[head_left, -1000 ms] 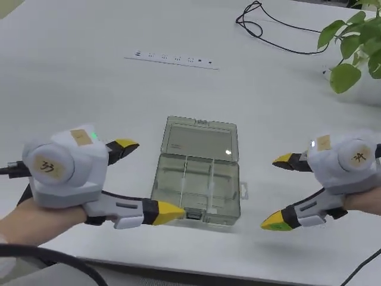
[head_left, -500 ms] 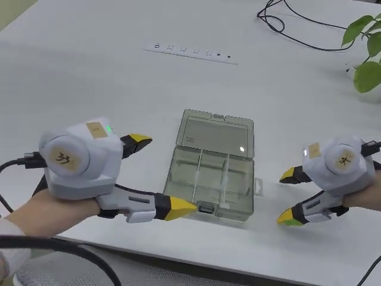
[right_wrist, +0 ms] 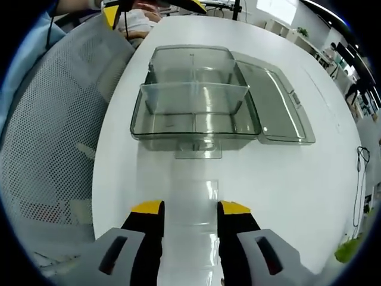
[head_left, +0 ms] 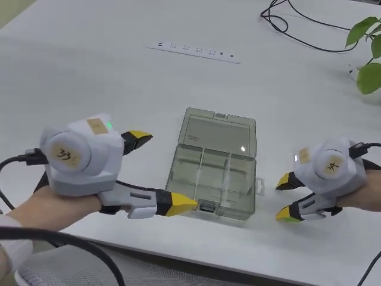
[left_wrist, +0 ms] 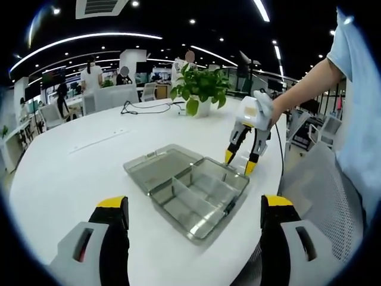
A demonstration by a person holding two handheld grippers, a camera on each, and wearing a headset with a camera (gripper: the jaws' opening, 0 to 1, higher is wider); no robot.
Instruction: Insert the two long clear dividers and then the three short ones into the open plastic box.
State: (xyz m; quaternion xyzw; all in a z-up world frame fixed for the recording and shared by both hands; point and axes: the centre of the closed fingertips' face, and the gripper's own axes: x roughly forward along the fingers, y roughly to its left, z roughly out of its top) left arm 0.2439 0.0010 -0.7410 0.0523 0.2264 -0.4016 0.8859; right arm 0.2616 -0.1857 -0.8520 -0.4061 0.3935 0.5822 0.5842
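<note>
The clear plastic box (head_left: 209,179) lies open mid-table, its lid (head_left: 219,133) flat behind it. Clear dividers (head_left: 200,173) stand inside and split it into compartments; one long divider (right_wrist: 193,89) crosses the box (right_wrist: 193,113). My left gripper (head_left: 161,171) is open wide at the box's left side, its jaws framing the box (left_wrist: 190,187). My right gripper (head_left: 285,196) sits low to the right of the box, open with a narrower gap. Faint clear strips (right_wrist: 205,208) lie flat on the table between my right gripper (right_wrist: 190,207) jaws.
A white power strip (head_left: 193,52) lies at the back of the table. A black cable (head_left: 297,27) loops at the back right beside a green plant (head_left: 369,59). A mesh chair (right_wrist: 53,149) stands off the table's front edge.
My right gripper has come down towards the table by the box's right side and its jaws have narrowed. The left gripper has barely moved. The head camera has shifted.
</note>
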